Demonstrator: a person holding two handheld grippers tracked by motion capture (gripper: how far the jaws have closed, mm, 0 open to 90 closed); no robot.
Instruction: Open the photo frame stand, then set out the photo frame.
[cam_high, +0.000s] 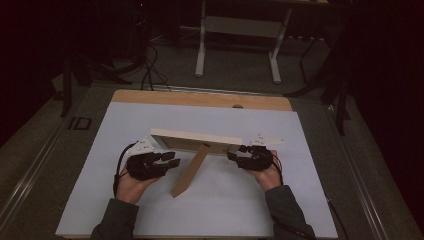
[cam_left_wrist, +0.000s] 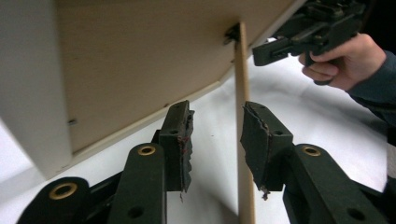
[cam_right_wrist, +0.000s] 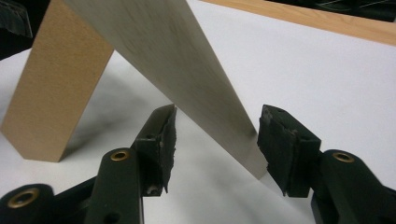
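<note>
Frame (cam_high: 195, 140) stands on its strut (cam_high: 190, 171); left tongs (cam_high: 167, 161) and right tongs (cam_high: 234, 156) both released, flanking it.

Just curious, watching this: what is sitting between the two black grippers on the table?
Between the left gripper and the right gripper stands a wooden picture frame, back toward the person, propped on its stand leg, as the high view shows.
</note>
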